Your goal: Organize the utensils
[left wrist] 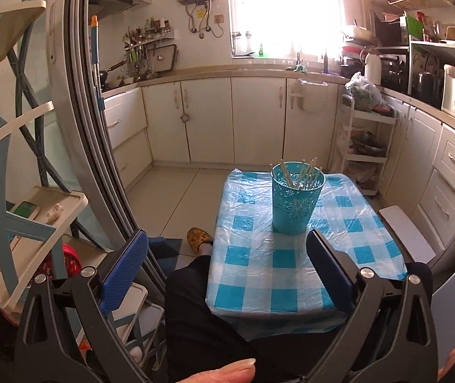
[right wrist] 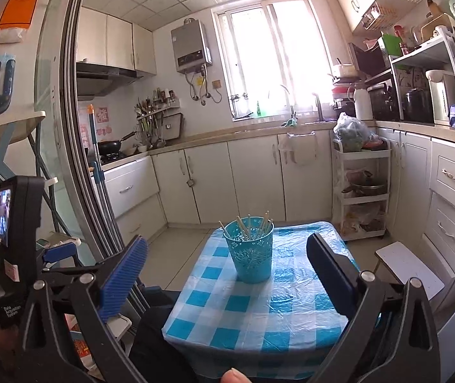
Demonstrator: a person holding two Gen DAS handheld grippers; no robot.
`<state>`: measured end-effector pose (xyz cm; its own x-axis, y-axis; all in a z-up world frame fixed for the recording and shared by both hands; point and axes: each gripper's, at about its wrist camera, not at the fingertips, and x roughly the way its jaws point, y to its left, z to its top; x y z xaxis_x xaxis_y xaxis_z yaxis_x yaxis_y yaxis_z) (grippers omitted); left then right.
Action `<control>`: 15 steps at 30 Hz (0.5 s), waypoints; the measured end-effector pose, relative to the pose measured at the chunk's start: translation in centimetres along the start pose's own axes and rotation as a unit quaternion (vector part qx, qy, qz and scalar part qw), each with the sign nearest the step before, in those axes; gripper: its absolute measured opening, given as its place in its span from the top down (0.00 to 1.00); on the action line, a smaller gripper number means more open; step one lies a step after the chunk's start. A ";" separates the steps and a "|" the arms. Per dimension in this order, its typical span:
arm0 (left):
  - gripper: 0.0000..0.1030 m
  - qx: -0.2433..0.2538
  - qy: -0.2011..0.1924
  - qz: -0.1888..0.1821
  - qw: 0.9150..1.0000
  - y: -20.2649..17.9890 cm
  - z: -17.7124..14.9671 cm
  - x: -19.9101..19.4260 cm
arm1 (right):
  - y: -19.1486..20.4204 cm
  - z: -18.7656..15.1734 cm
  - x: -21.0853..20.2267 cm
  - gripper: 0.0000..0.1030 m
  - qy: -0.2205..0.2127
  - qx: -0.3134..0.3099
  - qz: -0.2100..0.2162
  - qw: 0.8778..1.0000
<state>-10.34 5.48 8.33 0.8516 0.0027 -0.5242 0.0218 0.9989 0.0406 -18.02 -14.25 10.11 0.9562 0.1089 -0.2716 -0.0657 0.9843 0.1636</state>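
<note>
Shelf unit: at my far left I see a blue-and-cream rack point(left wrist: 20, 210) outside the sliding door frame point(left wrist: 77, 102), with a phone lying on one of its trays.
Left gripper: my left gripper point(left wrist: 227, 255) hangs above the near edge of the table, its jaws spread wide with nothing between them; the ribbed blue pad point(left wrist: 123, 274) sits on the left finger, the dark pad on the right.
Left gripper from the other side: in the right wrist view I see its body and small lit screen point(right wrist: 2, 217) low at the left, beside the door frame.
Person: a dark trouser leg point(left wrist: 195, 303) and a patterned slipper point(left wrist: 199, 238) show just left of the table; a fingertip point(left wrist: 227, 373) edges in at the bottom.
Table: a small table covered with a blue-and-white checked plastic cloth point(left wrist: 259, 274) stands in the middle of the kitchen floor.
Cup: a teal cut-out holder point(left wrist: 297, 202) stands upright on the far half of the cloth, roughly central.
Chopsticks: a bundle of pale chopsticks point(left wrist: 304, 175) stands in the holder, leaning against its rim; I cannot count them.
Right gripper: my right gripper point(right wrist: 227, 261) is also wide apart and empty, held nearer to me than the holder, which shows between its fingers.
Stool: a white stool top point(right wrist: 409, 268) sits on the floor just right of the table.
Cart: a white tiered trolley point(right wrist: 363, 191) with pots and bags stands against the cabinets at the right.
</note>
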 end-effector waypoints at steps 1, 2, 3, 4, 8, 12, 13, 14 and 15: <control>0.07 0.000 -0.003 -0.001 1.000 0.0 0.0 -0.1 | 0.1 0.0 0.0 0.07 0.002 -0.002 0.000 1.000; 0.07 0.000 -0.005 -0.002 1.000 0.0 -0.1 -0.3 | 0.2 -0.1 0.0 0.07 0.003 -0.004 0.001 1.000; 0.07 0.000 -0.008 -0.003 1.000 0.0 -0.1 -0.4 | 0.3 -0.1 0.0 0.07 0.004 -0.006 0.000 1.000; 0.07 -0.001 -0.010 -0.005 1.000 0.1 -0.2 -0.6 | 0.4 -0.2 -0.1 0.07 0.003 -0.007 0.000 1.000; 0.07 -0.003 -0.014 -0.009 1.000 0.2 -0.2 -0.8 | 0.6 -0.2 -0.3 0.07 0.001 -0.010 0.000 1.000; 0.07 -0.001 -0.018 -0.009 1.000 0.0 -0.2 -1.1 | 0.7 -0.3 -0.3 0.07 0.005 -0.010 0.001 1.000; 0.07 0.000 -0.019 -0.010 1.000 -0.1 -0.2 -1.1 | 0.8 -0.3 -0.2 0.07 0.006 -0.011 0.001 1.000; 0.07 0.000 -0.019 -0.011 1.000 -0.1 -0.2 -1.1 | 0.8 -0.3 -0.2 0.07 0.008 -0.011 0.002 1.000; 0.07 0.001 -0.018 -0.012 1.000 -0.2 -0.2 -1.1 | 0.8 -0.3 -0.2 0.07 0.010 -0.010 0.002 1.000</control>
<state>-11.40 5.31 8.73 0.8693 -0.0223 -0.4938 0.0434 0.9986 0.0312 -18.31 -13.42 9.97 0.9503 0.1150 -0.2892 -0.0753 0.9866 0.1448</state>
